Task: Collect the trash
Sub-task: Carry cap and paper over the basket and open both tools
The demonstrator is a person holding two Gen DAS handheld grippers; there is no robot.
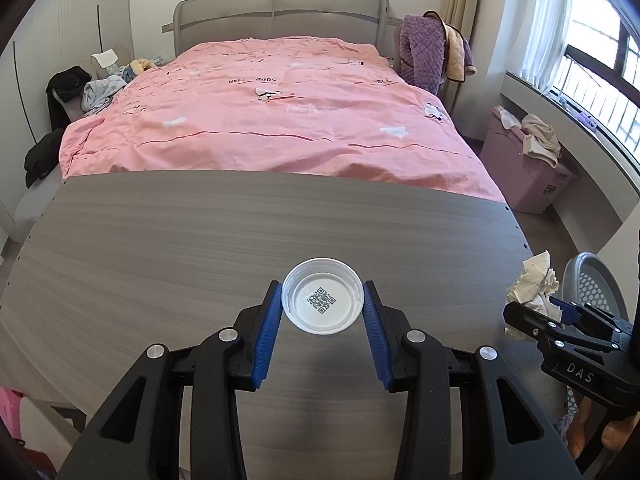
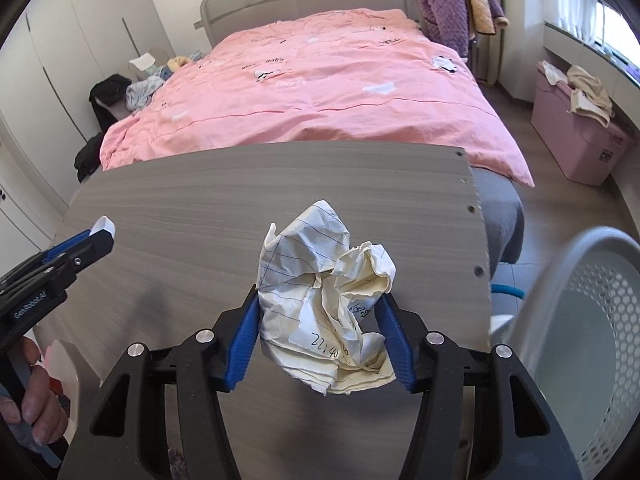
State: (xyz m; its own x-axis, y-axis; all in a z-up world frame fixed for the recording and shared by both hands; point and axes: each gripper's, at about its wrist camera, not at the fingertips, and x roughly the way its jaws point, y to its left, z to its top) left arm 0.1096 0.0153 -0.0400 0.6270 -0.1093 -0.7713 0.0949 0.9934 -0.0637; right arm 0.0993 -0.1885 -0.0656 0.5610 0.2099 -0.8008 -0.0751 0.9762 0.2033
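On the gray table (image 2: 200, 216), the right gripper (image 2: 320, 336) squeezes crumpled paper (image 2: 324, 304), the basket (image 2: 592, 320) probably just right; the left gripper (image 1: 322, 308) pinches 1 white lid (image 1: 322, 296).

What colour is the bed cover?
The bed cover is pink with small white patches, clearest in the left wrist view.
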